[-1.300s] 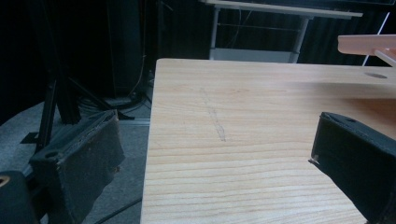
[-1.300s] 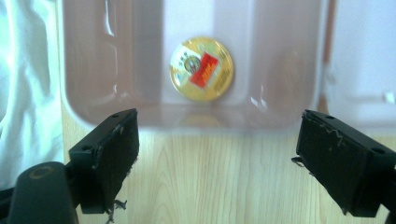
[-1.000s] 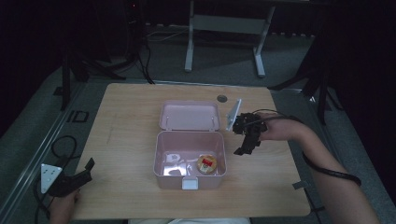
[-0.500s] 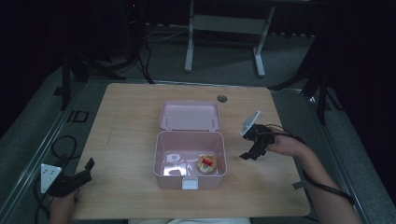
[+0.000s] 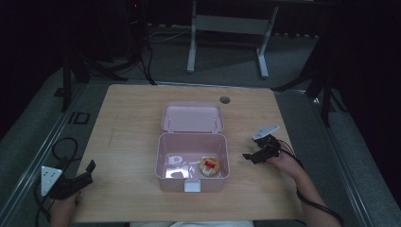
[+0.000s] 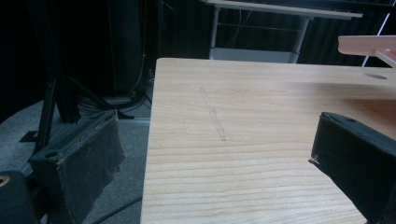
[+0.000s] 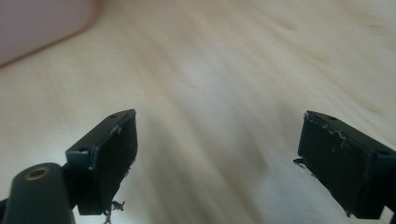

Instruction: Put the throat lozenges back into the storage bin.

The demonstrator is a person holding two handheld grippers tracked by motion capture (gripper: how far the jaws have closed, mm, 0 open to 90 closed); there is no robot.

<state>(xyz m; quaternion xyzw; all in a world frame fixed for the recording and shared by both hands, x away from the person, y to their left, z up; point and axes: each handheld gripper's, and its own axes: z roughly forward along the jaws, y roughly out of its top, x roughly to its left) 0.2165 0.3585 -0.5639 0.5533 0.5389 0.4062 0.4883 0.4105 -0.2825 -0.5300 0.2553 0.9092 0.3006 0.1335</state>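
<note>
A pink lunch box (image 5: 191,182) stands open at the middle of the wooden table (image 5: 127,118), its lid (image 5: 191,117) laid back behind it. Inside lie a round wrapped snack with a red label (image 5: 210,165) and a pale wrapped item (image 5: 176,161). My right gripper (image 5: 250,155) hovers open just right of the box, over bare wood; its jaws stand wide apart above the tabletop (image 7: 210,93), and the box's pink wall (image 7: 42,23) shows at the upper left. My left gripper (image 5: 86,171) rests open at the table's front left corner, straddling the table edge (image 6: 152,154).
A round cable hole (image 5: 224,100) sits in the table behind the lid. A metal stand (image 5: 227,28) and dark tripod legs (image 5: 71,71) stand on the floor beyond the table. Dark floor (image 6: 70,107) lies left of the table edge.
My right gripper has drawn back from beside the box's lid toward the front right and lowered over the table. The left gripper has stayed still.
</note>
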